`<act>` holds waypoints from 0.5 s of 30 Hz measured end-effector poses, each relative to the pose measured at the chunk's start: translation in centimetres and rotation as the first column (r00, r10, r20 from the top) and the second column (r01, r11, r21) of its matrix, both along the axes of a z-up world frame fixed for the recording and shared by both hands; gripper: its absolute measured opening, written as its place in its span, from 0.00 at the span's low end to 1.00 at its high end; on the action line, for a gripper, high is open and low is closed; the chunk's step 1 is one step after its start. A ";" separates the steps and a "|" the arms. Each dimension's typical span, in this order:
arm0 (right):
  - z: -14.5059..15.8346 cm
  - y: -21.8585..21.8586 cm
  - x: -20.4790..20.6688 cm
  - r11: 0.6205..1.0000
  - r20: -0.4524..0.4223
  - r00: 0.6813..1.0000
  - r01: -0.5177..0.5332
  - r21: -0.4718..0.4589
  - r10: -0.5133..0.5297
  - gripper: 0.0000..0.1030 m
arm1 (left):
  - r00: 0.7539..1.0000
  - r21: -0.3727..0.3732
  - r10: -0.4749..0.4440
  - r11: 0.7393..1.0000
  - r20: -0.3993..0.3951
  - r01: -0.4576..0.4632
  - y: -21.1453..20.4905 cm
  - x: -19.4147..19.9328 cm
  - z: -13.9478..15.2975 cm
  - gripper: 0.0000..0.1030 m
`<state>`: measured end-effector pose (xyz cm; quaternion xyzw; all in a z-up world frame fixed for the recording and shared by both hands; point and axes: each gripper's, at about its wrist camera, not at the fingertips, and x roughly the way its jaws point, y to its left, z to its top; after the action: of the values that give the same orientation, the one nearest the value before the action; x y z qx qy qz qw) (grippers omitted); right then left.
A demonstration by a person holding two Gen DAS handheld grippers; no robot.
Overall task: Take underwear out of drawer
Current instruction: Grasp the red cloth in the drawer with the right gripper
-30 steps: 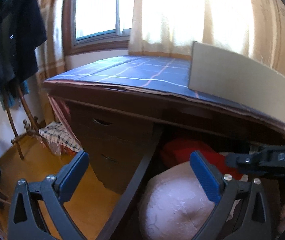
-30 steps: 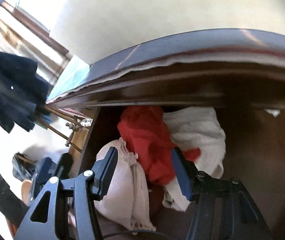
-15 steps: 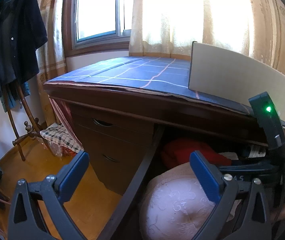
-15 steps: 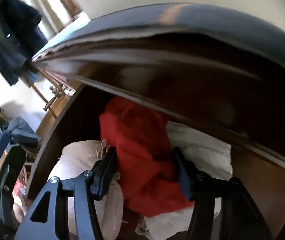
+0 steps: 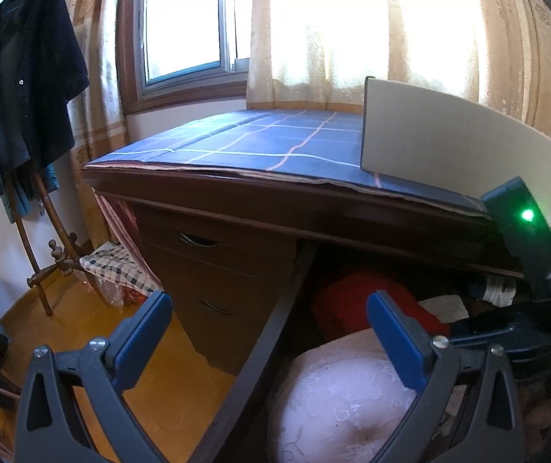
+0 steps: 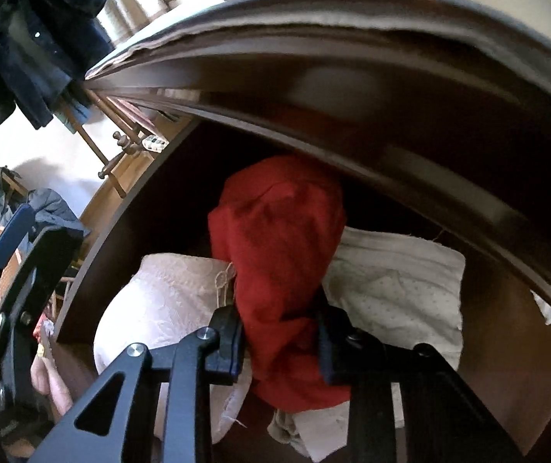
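Grasping is the step we are in: our right gripper [image 6: 279, 341] has just been closing its jaws, and the red underwear [image 6: 279, 254] now sits pinched between the two pads, the cloth bunching where they press. Our left gripper [image 5: 271, 332] hangs spread wide with nothing between its blue pads, poised over the drawer's [image 5: 275, 332] near side wall.

Next, we judge, comes the lift: we must draw the red piece up and back toward us, clear of the desk [image 6: 352, 88] edge that overhangs the open drawer, without dragging its neighbours along.

The underwear lies in the middle of the drawer, a soft crumpled heap of plain red fabric, its far end tucked into the shadow under the desktop. It rests partly on a pale pink lace garment [image 6: 167, 301] on one side and a white dotted cloth [image 6: 399, 285] on the other, touching both, so a snag seems possible.
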<state>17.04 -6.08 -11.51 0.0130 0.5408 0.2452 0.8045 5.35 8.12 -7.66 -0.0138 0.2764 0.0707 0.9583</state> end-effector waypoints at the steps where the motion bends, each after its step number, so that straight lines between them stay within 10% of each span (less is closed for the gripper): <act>1: -0.2 -0.2 0.1 1.000 -0.005 1.000 0.006 0.008 -0.006 0.34 | 1.000 0.003 0.000 1.000 0.001 0.000 -0.1 0.0 0.0 0.99; 15: 4.0 -2.8 -4.3 0.995 0.142 0.985 0.088 0.047 -0.094 0.25 | 1.000 0.043 0.000 0.999 0.008 0.000 -0.5 -0.2 0.0 0.99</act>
<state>12.78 -8.85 -7.52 0.0362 0.4749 0.2193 0.8515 5.19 7.58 -7.65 0.0064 0.2710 0.0764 0.9595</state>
